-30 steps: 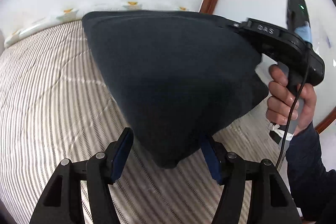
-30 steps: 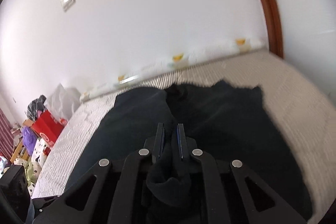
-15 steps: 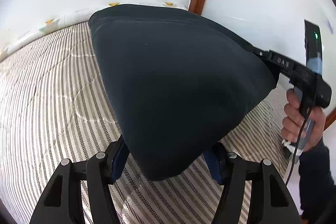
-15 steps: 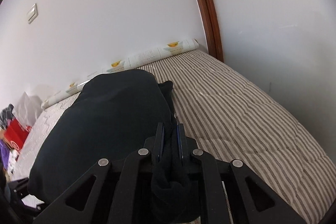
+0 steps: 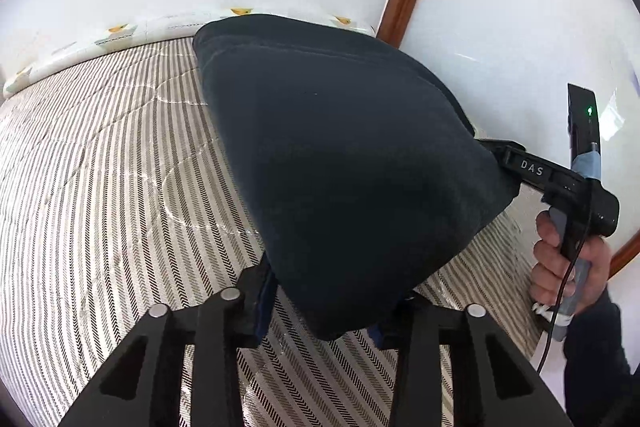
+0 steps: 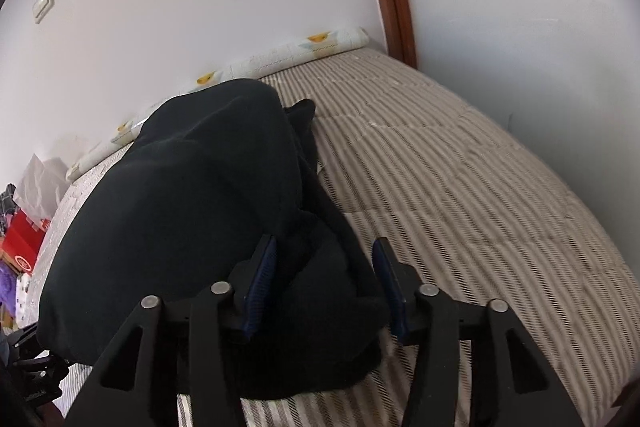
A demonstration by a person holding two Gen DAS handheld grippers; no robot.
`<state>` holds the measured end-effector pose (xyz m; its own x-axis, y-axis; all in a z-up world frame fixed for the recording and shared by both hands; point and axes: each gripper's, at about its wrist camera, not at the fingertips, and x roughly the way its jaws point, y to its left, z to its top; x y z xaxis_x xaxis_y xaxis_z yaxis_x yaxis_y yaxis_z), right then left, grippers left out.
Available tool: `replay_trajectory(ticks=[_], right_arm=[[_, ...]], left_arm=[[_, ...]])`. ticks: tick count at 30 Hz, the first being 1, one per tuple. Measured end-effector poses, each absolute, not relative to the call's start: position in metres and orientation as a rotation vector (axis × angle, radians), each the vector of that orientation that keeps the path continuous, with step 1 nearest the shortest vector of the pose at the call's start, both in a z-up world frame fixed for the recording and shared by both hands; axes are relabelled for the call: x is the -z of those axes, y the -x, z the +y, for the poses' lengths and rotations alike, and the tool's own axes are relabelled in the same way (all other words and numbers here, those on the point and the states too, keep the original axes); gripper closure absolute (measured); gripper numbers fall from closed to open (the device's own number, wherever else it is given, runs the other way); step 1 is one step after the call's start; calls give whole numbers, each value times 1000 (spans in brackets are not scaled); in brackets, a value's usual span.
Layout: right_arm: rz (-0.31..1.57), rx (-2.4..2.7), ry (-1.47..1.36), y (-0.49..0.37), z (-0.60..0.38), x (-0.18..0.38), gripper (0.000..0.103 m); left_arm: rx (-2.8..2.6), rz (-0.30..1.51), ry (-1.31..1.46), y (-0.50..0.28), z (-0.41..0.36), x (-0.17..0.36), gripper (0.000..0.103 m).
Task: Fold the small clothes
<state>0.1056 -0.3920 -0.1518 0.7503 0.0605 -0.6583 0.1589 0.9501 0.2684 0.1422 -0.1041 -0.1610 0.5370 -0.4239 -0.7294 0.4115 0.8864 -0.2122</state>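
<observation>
Dark garment [image 5: 352,163] lies bunched on the striped mattress [image 5: 100,187]. Its near corner sits between the closing jaws of the left gripper [image 5: 324,307]; the right gripper [image 6: 324,283], jaws opening, straddles a fold, pads apart from the cloth.

black grippers [image 5: 320,311], blue pads [image 6: 262,279], dark sleeve [image 5: 596,367]

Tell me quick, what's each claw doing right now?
Left gripper: closing around a corner of the dark garment.
Right gripper: opening, the garment bunched between its fingers, no longer pinched.
</observation>
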Motion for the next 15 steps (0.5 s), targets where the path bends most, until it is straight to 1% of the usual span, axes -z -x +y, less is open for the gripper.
replay_trajectory(ticks=[1,4,11,15], right_arm=[[707,58,-324,-106,-390,151,88],[710,78,-285,-115,-376,148,90],[737,-13,-367,-151,-349,150,91],[764,-71,-352,-180,-310,150,91]], left_arm=[[497,869,15,-142,-103,159,73],[478,853,13,-141,-98,152,76],[388,838,26,-148,-60,140,77],[313,823,43,-151,-24,137,78]])
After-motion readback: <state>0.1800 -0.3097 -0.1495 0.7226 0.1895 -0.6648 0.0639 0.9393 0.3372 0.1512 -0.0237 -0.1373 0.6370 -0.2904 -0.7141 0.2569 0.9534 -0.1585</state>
